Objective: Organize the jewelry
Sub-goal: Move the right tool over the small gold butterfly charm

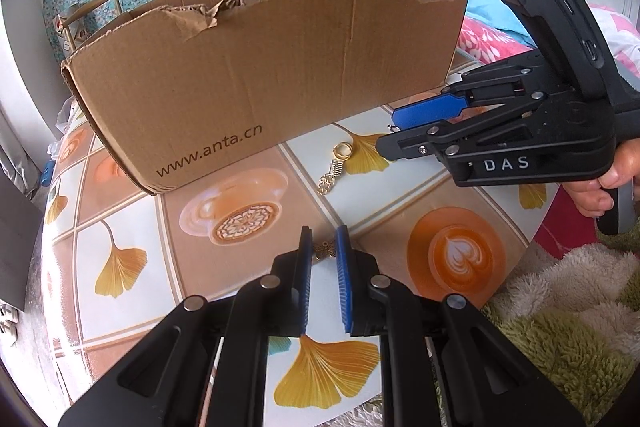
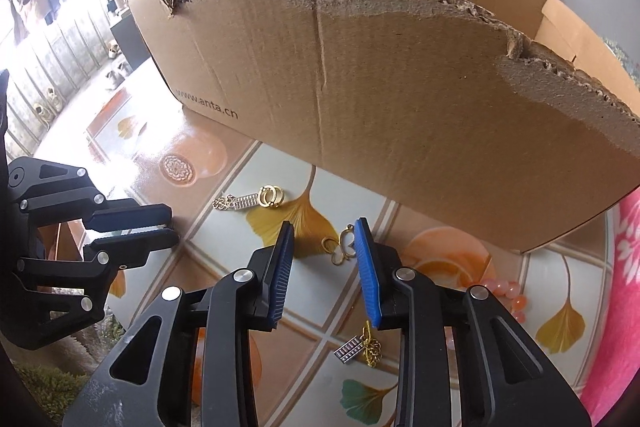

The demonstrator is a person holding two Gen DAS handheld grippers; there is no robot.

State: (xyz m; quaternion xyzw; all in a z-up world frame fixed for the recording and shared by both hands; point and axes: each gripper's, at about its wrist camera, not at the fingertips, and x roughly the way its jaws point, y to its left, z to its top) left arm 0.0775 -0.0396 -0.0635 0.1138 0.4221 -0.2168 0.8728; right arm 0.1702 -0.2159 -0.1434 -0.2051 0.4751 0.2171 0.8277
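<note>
Beyond both jaws stands the torn cardboard box (image 2: 400,115) on the table (image 1: 132,211). Your right gripper (image 2: 324,239) is released around a thin gold clasp (image 2: 340,245): light, slippery, pinch its loop. Your left gripper (image 1: 323,247), narrowly parted, straddles a small gold charm (image 1: 323,250).

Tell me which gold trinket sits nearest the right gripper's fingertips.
The looped gold clasp, just ahead of the right gripper; the double-ring chain charm lies farther left.
</note>
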